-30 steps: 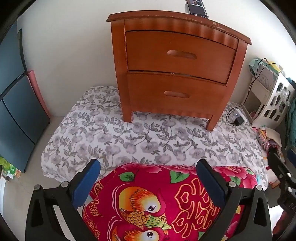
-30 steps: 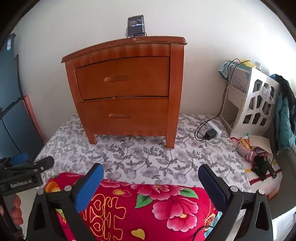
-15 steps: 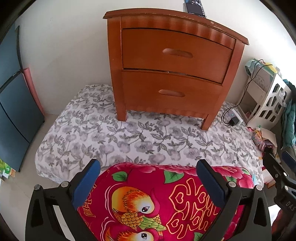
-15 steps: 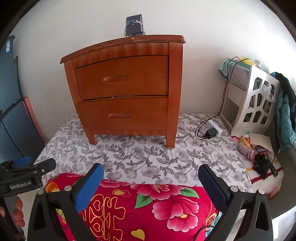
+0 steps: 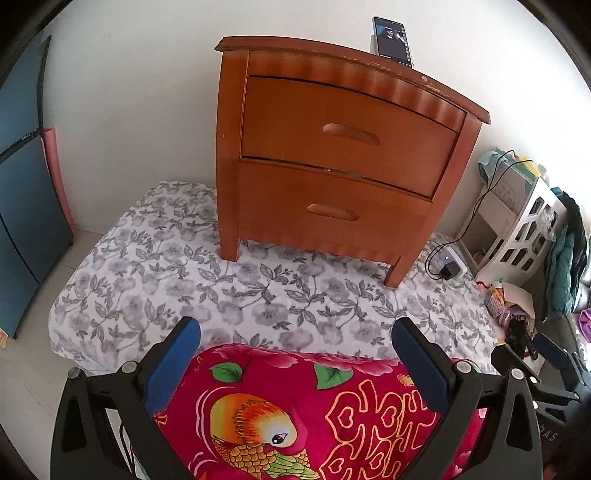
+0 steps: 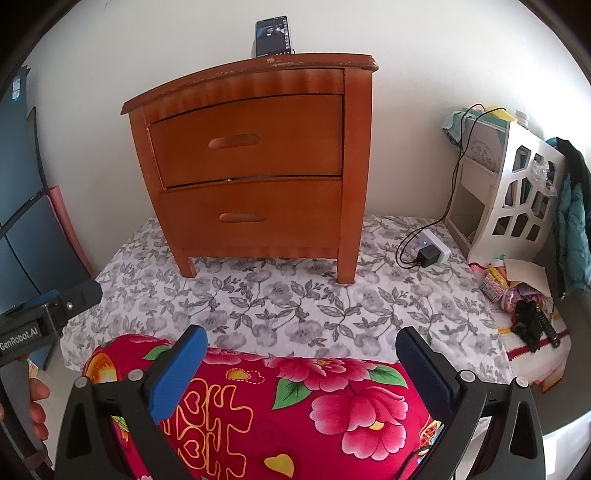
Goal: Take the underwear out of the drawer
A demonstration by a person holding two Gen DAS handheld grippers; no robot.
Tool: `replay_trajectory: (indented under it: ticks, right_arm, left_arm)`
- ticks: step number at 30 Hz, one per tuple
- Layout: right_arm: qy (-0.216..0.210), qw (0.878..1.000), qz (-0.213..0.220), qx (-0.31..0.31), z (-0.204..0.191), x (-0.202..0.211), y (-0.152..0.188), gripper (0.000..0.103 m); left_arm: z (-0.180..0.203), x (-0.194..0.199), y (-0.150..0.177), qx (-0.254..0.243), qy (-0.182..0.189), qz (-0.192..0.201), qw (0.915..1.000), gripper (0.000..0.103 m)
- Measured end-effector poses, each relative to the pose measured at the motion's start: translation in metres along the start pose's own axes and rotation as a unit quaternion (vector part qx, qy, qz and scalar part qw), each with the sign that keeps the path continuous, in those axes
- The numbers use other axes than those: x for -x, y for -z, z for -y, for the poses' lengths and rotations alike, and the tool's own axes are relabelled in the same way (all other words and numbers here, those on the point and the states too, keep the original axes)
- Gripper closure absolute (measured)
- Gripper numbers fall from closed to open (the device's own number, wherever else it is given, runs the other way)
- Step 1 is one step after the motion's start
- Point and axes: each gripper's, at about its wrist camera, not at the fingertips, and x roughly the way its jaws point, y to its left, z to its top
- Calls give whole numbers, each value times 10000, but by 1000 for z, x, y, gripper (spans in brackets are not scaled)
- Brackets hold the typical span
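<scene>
Both drawers of the nightstand (image 5: 332,155) are seen closed. The left gripper (image 5: 295,354) and right gripper (image 6: 301,354) are held with jaws apart above a red blanket (image 6: 295,413).

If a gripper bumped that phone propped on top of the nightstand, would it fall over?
Probably. The phone stands nearly upright on its narrow edge, so a nudge could tip it. It sits at the back of the nightstand by the wall, which might catch it.

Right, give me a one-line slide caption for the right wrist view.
Open right hand-held gripper faces a wooden nightstand, both drawers shut, across a floral sheet.
</scene>
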Motion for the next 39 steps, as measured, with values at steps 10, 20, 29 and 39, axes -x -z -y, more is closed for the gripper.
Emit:
replay_trajectory:
  ticks: [10, 20, 29, 39]
  right_arm:
    - [-44, 10000, -61, 6, -2, -5, 4, 0]
    - [-58, 9999, -100, 36, -5, -7, 5, 0]
    - [-62, 9999, -126, 45, -6, -10, 6, 0]
    - [-64, 9999, -140, 62, -7, -12, 8, 0]
  left_arm:
    - [1, 2, 2, -47, 45, 284, 9996, 0]
    - [3, -3, 6, -150, -56, 96, 9998, 0]
    - [1, -6, 8, -159, -129, 3, 9998, 0]
    - [0, -9, 9, -147, -186, -90, 9997, 0]
